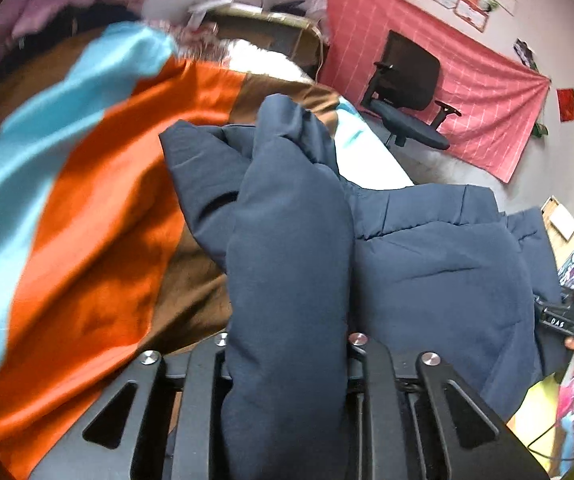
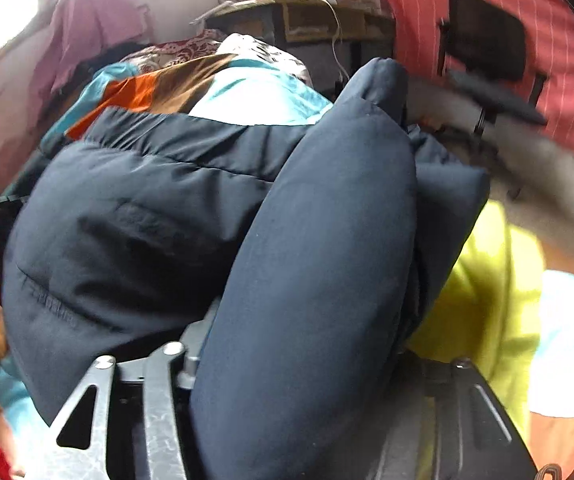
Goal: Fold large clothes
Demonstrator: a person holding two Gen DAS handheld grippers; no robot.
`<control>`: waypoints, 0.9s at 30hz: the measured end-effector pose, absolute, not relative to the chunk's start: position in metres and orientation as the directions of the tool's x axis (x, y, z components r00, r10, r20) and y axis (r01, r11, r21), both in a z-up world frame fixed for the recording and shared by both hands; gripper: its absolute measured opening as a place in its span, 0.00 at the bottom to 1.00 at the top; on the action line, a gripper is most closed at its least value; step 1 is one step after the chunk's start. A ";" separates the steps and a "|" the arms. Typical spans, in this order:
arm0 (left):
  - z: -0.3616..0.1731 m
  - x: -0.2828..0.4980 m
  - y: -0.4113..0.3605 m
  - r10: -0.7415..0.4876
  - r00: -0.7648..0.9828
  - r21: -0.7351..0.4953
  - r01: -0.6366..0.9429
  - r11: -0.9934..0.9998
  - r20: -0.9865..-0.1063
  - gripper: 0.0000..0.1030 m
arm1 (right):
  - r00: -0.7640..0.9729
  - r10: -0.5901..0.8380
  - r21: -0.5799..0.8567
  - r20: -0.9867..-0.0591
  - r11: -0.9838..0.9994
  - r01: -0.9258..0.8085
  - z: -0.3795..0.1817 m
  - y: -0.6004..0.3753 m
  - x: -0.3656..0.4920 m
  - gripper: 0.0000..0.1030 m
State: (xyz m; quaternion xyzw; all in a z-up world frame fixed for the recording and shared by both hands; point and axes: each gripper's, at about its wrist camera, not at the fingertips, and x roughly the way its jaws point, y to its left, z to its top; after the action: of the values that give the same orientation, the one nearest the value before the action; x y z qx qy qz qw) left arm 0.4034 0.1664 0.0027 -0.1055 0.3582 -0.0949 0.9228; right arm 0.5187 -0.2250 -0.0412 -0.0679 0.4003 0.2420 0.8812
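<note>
Left claw: black metal linkage with round silver pivot pins, jaws clamped on a thick padded fold of the navy jacket. The fabric bulges up between the fingers as a smooth, rounded roll; the fingertips themselves are buried under it.

Right claw: bare grey metal links on its left side, black plate on its right. It likewise grips a fat, sausage-shaped fold of the same jacket, which fills the gap between the jaws and hides the tips.

Jacket: matte, tightly woven shell, puffy with filling, stitched in broad horizontal quilted bands. A gathered elastic hem or cuff shows along its upper edge in the right wrist view. The bulk of it lies on the bed, bunched between the two claws.

Bedspread: soft, slightly fuzzy cloth in wide diagonal stripes of orange, pale blue and brown; it lies under the jacket, wrinkled. Motion blur on the left side.

Yellow-green cloth: bright, smooth, just beside the jacket on the right.

Background: black office chair with armrests, standing in front of a pink cloth with thin white grid lines, hung on the wall. Papers pinned above it, too blurred to read.
</note>
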 end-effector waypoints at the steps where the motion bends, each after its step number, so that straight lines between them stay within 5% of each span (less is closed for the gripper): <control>1: 0.007 0.399 0.163 -0.249 0.731 -0.259 0.102 0.960 -0.635 0.15 | 0.582 0.351 0.036 -0.734 0.875 -0.483 -0.037 -0.220 0.510 0.38; 6: 0.039 0.364 0.154 -0.242 0.758 -0.221 0.132 0.966 -0.605 0.14 | 0.618 0.346 0.010 -0.706 0.877 -0.480 -0.010 -0.213 0.490 0.26; 16: 0.077 0.319 0.153 -0.218 0.761 -0.203 0.115 0.972 -0.611 0.14 | 0.615 0.441 0.081 -0.653 0.849 -0.522 0.055 -0.217 0.440 0.24; 27: -0.001 0.345 0.153 -0.170 0.641 -0.213 0.011 0.977 -0.748 0.14 | 0.512 0.404 0.116 -0.758 0.857 -0.503 0.011 -0.210 0.444 0.24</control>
State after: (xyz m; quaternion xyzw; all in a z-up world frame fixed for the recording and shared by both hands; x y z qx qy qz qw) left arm 0.3452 0.1530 -0.0014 -0.0946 0.4205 -0.0501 0.9009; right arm 0.4435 -0.2100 0.0113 -0.0591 0.4191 0.2611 0.8676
